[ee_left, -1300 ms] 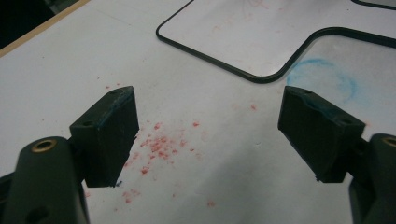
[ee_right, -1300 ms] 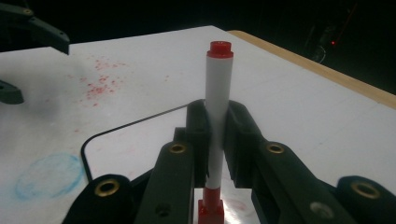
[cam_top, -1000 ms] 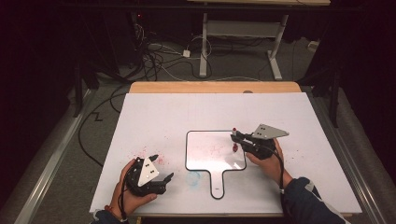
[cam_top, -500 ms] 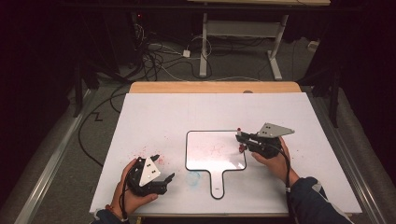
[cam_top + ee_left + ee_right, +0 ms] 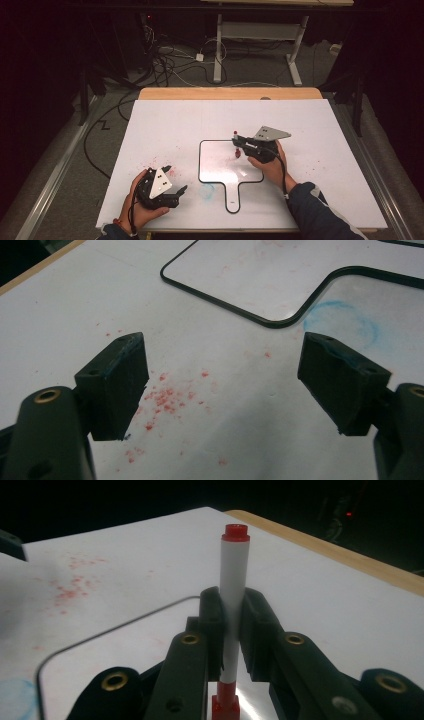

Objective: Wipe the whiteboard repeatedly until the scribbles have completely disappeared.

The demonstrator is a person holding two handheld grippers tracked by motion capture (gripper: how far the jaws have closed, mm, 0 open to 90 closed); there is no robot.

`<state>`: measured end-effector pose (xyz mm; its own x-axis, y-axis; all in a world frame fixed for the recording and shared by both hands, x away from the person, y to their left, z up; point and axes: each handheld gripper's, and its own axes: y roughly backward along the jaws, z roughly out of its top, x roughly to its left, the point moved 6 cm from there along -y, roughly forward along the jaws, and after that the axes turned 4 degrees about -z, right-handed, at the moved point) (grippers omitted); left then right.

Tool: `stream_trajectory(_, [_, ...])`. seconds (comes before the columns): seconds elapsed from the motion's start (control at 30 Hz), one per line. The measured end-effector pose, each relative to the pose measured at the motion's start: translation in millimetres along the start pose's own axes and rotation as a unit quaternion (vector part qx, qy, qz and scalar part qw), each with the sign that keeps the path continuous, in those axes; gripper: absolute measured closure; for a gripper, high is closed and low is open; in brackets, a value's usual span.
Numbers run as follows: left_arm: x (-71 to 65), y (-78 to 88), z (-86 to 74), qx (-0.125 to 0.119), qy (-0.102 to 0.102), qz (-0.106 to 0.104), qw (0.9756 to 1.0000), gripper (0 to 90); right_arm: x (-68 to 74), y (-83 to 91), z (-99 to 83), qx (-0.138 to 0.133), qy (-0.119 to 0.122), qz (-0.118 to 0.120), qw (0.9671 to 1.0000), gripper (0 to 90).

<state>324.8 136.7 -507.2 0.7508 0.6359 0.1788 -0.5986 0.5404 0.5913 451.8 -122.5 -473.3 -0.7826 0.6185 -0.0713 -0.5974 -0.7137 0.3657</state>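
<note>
The right gripper is clamped on a red-capped white marker, its jaws pressed against the barrel from both sides; the marker stands roughly upright, with its lower red end close over the small whiteboard. That whiteboard, black-rimmed and with a short handle pointing toward the near edge of the table, lies near the table's middle, and the right gripper hovers above its far right corner. The left gripper sits near the table's near left corner, well apart from the whiteboard, its jaws spread wide with nothing between them. Red specks dot the table under the left gripper, and a faint blue smudge lies beside the whiteboard's handle.
</note>
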Motion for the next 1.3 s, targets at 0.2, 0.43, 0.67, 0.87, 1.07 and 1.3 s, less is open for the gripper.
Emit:
stream_trajectory(0.2, [0.0,1.9,-1.1,-0.002,0.002,0.001,1.0000,19.6,23.3,-6.0,3.5,0.004,0.028,0.023,0.9993,81.8])
stream_trajectory(0.43, [0.1,1.5,-1.6,0.000,0.003,0.002,1.0000,19.6,-3.3,8.1,-2.5,0.007,0.013,-0.017,0.9997,81.8])
stream_trajectory(0.67, [-1.0,0.6,-0.7,0.002,0.000,0.000,1.0000,19.6,12.2,10.8,-3.9,0.000,0.034,0.011,0.9994,81.7])
stream_trajectory(0.87, [-0.4,-0.3,-0.9,0.002,0.001,-0.001,1.0000,19.6,-7.5,12.3,-6.4,-0.007,0.001,-0.028,0.9996,81.8])
stream_trajectory(1.07, [-0.8,0.4,-0.6,0.002,-0.002,-0.001,1.0000,19.6,29.7,-0.7,-0.9,-0.010,0.029,0.025,0.9992,81.8])
stream_trajectory(1.3, [-0.5,1.2,-1.5,0.001,0.000,-0.001,1.0000,19.6,-3.5,2.9,-2.7,-0.001,0.025,-0.038,0.9990,81.8])
